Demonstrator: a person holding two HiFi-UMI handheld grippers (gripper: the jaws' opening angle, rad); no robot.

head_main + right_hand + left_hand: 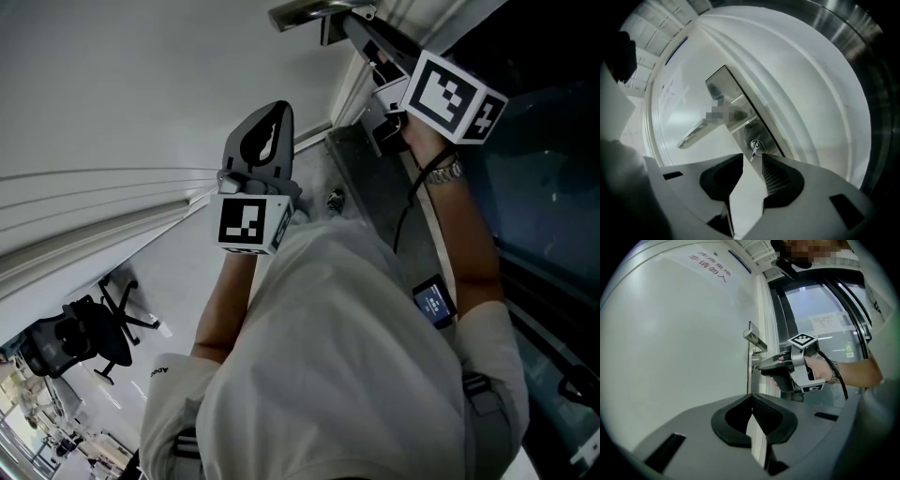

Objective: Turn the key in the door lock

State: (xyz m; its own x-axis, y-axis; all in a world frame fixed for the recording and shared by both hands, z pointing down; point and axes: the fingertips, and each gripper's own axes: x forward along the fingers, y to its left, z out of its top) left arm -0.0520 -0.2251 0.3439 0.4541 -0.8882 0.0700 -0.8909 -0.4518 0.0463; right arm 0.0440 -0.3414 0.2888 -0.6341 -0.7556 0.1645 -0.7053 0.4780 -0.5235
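The key (754, 148) sits in the lock cylinder (757, 143), just below the middle of the right gripper view. The cylinder is at the lower end of a metal lock plate (723, 84) on the white door (684, 343). The lever handle (701, 131) sticks out toward the left above it. The right gripper (752, 158) is right up against the lock. Its jaws are released, standing apart with the key's head at the gap between their tips, and neither pad presses on the key.

The left gripper (751, 398) is at the lower centre of its own view. It hangs clear of the door and its jaws are clenched tip to tip on nothing. Past it, at centre right, a hand (818, 369) holds the right gripper at the door's edge, beside a glass panel (820, 329). Red print (710, 266) runs across the door at the upper left. In the head view an office chair (84, 337) stands on the floor at the lower left.
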